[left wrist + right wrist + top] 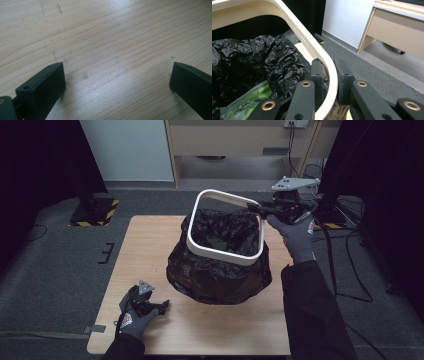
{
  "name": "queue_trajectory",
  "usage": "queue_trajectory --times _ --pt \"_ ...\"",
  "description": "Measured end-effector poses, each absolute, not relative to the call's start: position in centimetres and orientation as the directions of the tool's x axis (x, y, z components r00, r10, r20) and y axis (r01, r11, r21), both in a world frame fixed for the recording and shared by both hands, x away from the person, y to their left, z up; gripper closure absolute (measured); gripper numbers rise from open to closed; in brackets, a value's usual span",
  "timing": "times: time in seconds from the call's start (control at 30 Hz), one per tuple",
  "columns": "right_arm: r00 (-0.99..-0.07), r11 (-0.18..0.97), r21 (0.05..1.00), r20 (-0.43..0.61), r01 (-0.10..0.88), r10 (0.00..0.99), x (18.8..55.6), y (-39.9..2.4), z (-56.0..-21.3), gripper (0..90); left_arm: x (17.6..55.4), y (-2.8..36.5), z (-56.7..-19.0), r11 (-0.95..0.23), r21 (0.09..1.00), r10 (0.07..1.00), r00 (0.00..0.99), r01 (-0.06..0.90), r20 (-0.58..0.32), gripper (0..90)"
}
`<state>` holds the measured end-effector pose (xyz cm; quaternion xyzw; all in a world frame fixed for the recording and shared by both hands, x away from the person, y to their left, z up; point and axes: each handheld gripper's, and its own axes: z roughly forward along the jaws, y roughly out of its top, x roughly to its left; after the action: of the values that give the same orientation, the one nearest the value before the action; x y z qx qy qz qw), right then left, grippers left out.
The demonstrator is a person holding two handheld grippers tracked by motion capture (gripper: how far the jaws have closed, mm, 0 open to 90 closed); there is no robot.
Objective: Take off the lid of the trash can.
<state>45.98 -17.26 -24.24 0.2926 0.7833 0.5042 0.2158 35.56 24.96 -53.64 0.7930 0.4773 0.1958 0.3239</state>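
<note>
1. A white, square plastic frame with rounded corners [224, 254] is raised and tilted above a crumpled black plastic rubbish bag [220, 270], which sits on the light wooden tabletop [150, 255].
2. The right tool [256, 208] is at the far right corner of the white frame. In the right gripper view its two black jaws stand one on each side of the frame's wall [329, 65], one inside and one outside, and they are closed narrow on it, so the right tool holds the frame.
3. The frame's far edge is higher than its near edge, and the near edge lies against the top of the black bag.
4. The bag is open at the top. Inside it, in the right gripper view, some green plastic material [254, 100] lies at the bottom; I cannot tell what it is exactly.
5. The bag stands on the right half of the tabletop, near the middle.
6. The left tool [162, 306] rests low at the near left part of the tabletop, well apart from the bag. Its jaws are wide apart, and in the left gripper view there is bare wood between them.
7. Both hands wear grey gloves [298, 237], and the right arm has a dark sleeve [315, 310].
</note>
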Motion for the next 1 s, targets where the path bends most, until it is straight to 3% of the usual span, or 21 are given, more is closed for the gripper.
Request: queue_trajectory --times 0.33,1.0 --pt "-0.691 0.222 0.957 -0.033 0.187 0.722 44.0 -19.6 -23.0 79.5 35.6 24.9 -53.6 -0.334 0.7 0.885 0.466 0.632 0.001 0.0" --pt "-0.492 0.085 0.995 -0.049 0.052 0.869 39.6 -25.3 -21.9 79.3 35.5 24.9 -53.6 -0.331 0.699 0.887 0.461 0.634 0.002 0.0"
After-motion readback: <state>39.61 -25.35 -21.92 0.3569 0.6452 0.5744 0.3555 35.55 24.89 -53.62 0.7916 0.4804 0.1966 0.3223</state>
